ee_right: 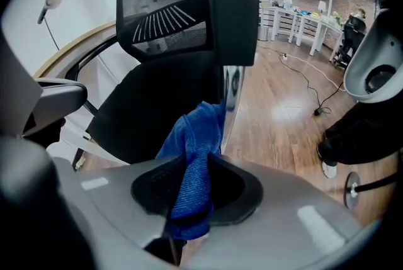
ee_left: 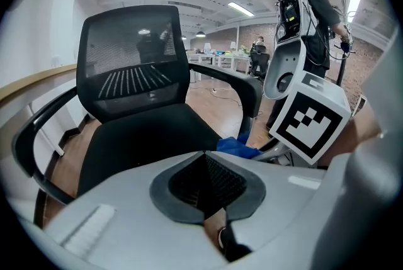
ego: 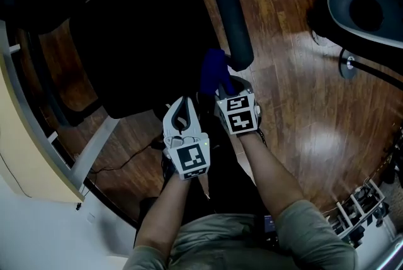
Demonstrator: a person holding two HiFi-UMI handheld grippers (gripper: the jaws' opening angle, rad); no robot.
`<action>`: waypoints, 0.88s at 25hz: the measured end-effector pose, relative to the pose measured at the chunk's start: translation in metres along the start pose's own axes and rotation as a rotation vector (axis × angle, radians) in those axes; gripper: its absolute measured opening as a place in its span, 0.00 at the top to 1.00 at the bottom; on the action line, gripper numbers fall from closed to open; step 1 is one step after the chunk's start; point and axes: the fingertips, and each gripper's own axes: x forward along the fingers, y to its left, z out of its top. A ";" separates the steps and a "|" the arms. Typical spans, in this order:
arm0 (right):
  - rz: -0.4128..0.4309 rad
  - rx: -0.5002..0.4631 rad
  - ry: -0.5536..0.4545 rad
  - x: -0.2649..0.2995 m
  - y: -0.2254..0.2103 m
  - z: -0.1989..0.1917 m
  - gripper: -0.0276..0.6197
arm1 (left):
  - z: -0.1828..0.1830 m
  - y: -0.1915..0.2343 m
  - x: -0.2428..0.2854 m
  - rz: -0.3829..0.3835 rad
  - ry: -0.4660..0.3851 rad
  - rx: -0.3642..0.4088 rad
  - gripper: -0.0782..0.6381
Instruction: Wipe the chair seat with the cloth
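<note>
From above, in the head view, the left gripper (ego: 182,116) and the right gripper (ego: 221,91) are side by side, both pointing at the front edge of the black office chair seat (ego: 145,48). A blue cloth (ego: 213,68) sticks out ahead of the right gripper, just beside the armrest (ego: 228,11). I cannot tell if it touches the seat.

Along the left gripper (ee_left: 203,160), in its own view, the jaws are pressed together with nothing between them. The seat (ee_left: 145,136) lies ahead of it, and the cloth (ee_left: 238,148) is ahead and to its right.

Along the right gripper (ee_right: 189,190), the jaws are clenched on the cloth (ee_right: 195,162). Its free end stands up ahead of them, before the seat (ee_right: 157,99) and the armrest post (ee_right: 232,89).

I judge that the cloth is picked up and brought to the chair, while the wiping of the seat remains to be done.
</note>
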 end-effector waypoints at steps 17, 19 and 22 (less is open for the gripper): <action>0.087 -0.179 -0.130 -0.145 0.049 0.074 0.83 | 0.107 0.036 -0.077 0.086 -0.100 -0.039 0.88; 0.098 -0.197 -0.163 -0.166 0.053 0.090 0.83 | 0.123 0.037 -0.091 0.095 -0.116 -0.039 0.88; 0.117 -0.227 -0.213 -0.195 0.061 0.114 0.83 | 0.140 0.042 -0.113 0.114 -0.131 -0.055 0.88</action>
